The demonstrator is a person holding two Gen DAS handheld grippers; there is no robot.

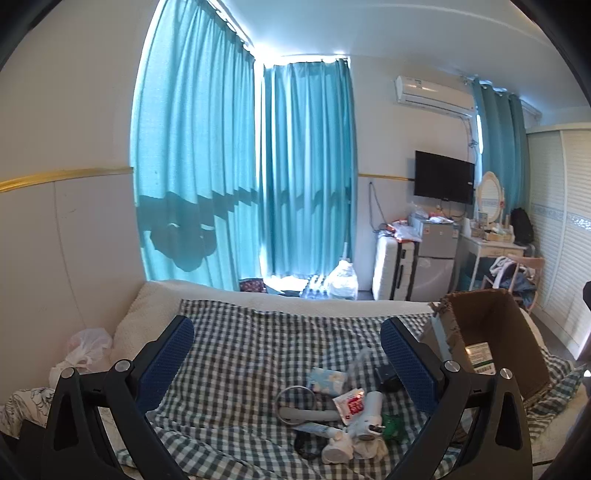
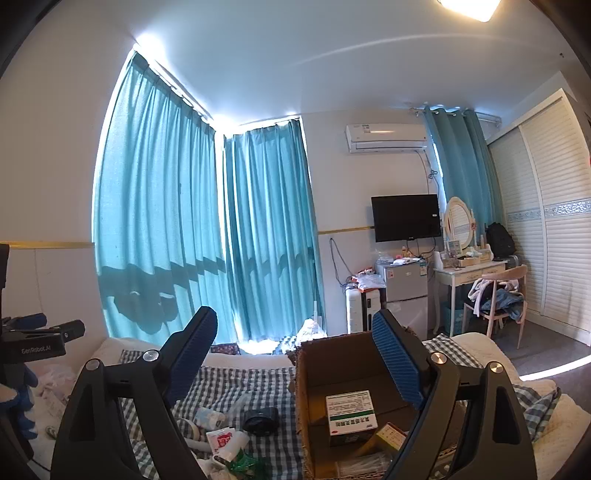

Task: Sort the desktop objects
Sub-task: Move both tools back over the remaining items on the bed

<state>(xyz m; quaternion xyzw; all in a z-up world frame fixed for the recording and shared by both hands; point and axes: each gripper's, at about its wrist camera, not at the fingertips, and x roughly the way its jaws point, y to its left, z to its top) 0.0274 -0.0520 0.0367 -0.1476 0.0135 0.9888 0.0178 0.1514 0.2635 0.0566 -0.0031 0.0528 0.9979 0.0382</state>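
White walls [image 2: 55,166] with a gold trim strip [image 1: 62,176] at mid-height, left of frame. Teal curtains [image 1: 199,155] filling the centre, backlit by daylight, bright at the bottom gap. Upper right: white air conditioner [image 2: 386,137]. Below it, black wall television [image 2: 406,218], small grey fridge [image 2: 404,284], white dressing table [image 2: 469,271] with oval mirror [image 2: 460,221], wooden chair [image 2: 502,295] draped in clothes. Far right: white slatted wardrobe [image 2: 546,221], dark floor [image 2: 546,341]. Ceiling lamp [image 2: 469,7] lit, top right.

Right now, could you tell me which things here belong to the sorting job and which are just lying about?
Part of the job:
- cardboard box
- medicine box inside it
- small items pile on the checked cloth

Just lying about:
- curtains
- television
- chair
- plastic bag
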